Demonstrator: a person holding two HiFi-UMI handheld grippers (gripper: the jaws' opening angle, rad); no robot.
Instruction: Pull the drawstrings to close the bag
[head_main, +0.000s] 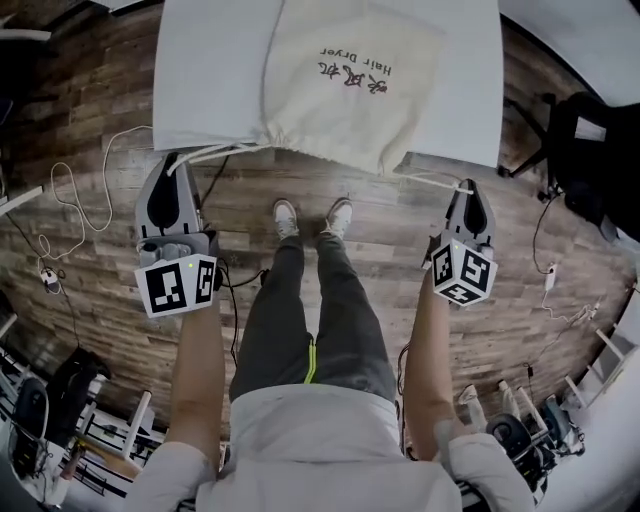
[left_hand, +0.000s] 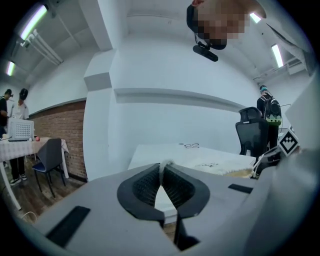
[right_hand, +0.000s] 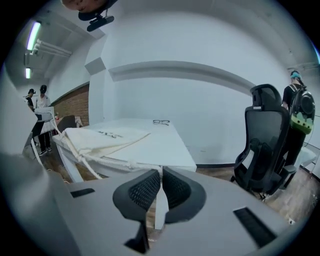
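In the head view, the cream cloth drawstring bag (head_main: 345, 85) lies flat on the white table (head_main: 200, 80), with its gathered mouth at the table's near edge. The left gripper (head_main: 172, 160) hangs just off that edge on one side and the right gripper (head_main: 470, 186) on the other. They are well apart, with the person's legs and open dark wooden plank floor (head_main: 400, 250) between them. The left white drawstring (head_main: 215, 152) runs from the bag's mouth to the left claw, and the right white drawstring (head_main: 435, 179) runs to the right one. A loose white cable (head_main: 75, 195) trails over the floor at the far left.

In the left gripper view, the claw is closed tight, its ribbed black pads (left_hand: 145, 186) pinching the left white drawstring (left_hand: 162, 167). Past it stands the table corner (left_hand: 145, 155), with free floor to its left. A dark chair (left_hand: 50, 160) stands before a brick wall (left_hand: 62, 130).

In the right gripper view, the claw is likewise closed, nipping the right white drawstring (right_hand: 160, 175). The bag (right_hand: 105, 139) rests at the left of the tabletop (right_hand: 167, 150), and a pair of glasses (right_hand: 161, 122) lies at the far end. A black mesh office chair (right_hand: 265, 145) stands to the right, with clear floor between it and the table.
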